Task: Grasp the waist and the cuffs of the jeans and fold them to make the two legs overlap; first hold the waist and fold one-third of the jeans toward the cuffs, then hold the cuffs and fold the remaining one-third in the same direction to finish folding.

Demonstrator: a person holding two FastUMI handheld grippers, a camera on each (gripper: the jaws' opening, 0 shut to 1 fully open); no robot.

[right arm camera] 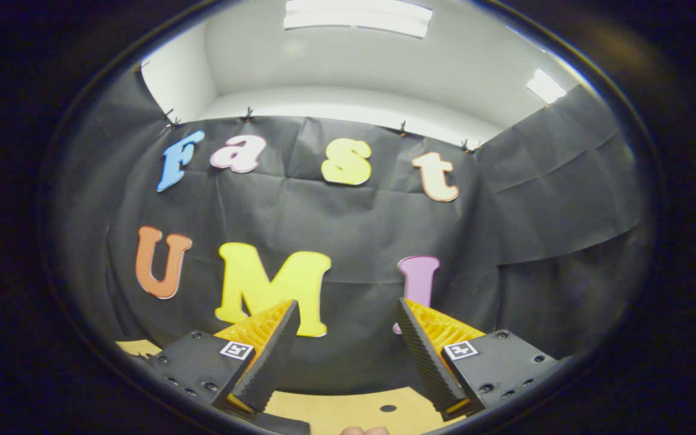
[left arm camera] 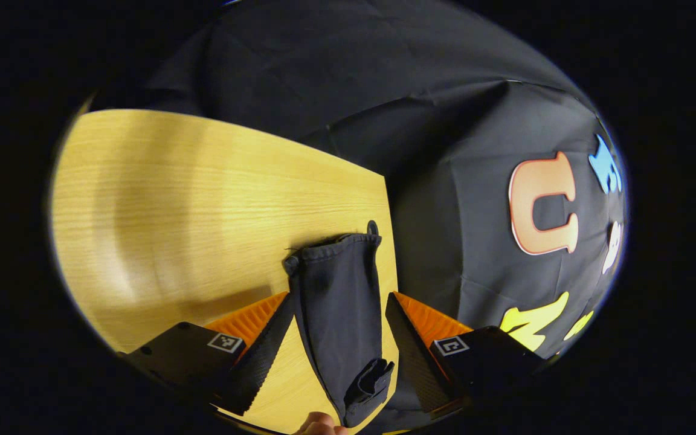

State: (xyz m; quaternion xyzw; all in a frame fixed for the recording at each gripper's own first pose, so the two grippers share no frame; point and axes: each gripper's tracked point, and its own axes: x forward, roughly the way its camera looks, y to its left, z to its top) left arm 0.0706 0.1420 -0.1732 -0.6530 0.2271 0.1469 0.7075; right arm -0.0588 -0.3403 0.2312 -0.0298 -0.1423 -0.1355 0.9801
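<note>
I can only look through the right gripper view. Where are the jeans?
Observer: The jeans lie as a narrow dark strip on the wooden table, seen in the left gripper view.
Operator: Is the left gripper squeezing them?
Observer: No. The left gripper is open, with one finger on each side of the cloth.
Operator: Are they in the middle of the table?
Observer: No. They run close along the table's edge, beside the booth wall.
</note>
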